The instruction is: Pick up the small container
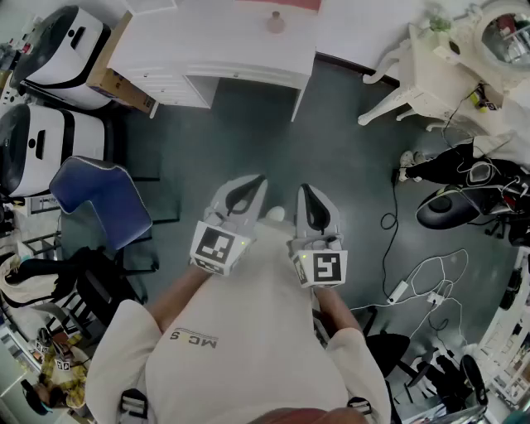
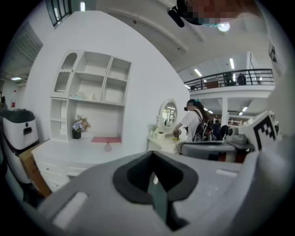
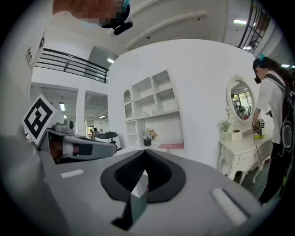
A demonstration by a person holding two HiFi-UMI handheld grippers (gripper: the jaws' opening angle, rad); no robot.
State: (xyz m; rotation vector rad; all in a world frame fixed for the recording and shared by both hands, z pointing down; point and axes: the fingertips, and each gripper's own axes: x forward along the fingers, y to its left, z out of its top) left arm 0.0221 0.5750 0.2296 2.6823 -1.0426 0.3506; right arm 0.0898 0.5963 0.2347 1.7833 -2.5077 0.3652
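- The small container (image 1: 276, 22) stands on the white desk (image 1: 224, 41).
- Open grey floor (image 1: 248, 132) lies before the desk's front edge.
- The left gripper (image 1: 258, 180) and right gripper (image 1: 304, 190), well short of the desk, have their jaws pressed together and empty.
- The shirt (image 1: 248, 331) print reads "MC".

You hold both tools out in front of your chest, side by side, close but not touching, each aimed away from you and tipped slightly downward. Your left tool (image 1: 253, 185) slants a little toward the right; your right tool (image 1: 305, 195) points almost straight ahead. On each tool the jaws are pressed together with nothing between them. A marker cube (image 1: 217, 247) sits at the near end of each tool, face up. Your left forearm (image 1: 176, 296) and right forearm (image 1: 337, 311) run back, bare, into short light sleeves, elbows bent.
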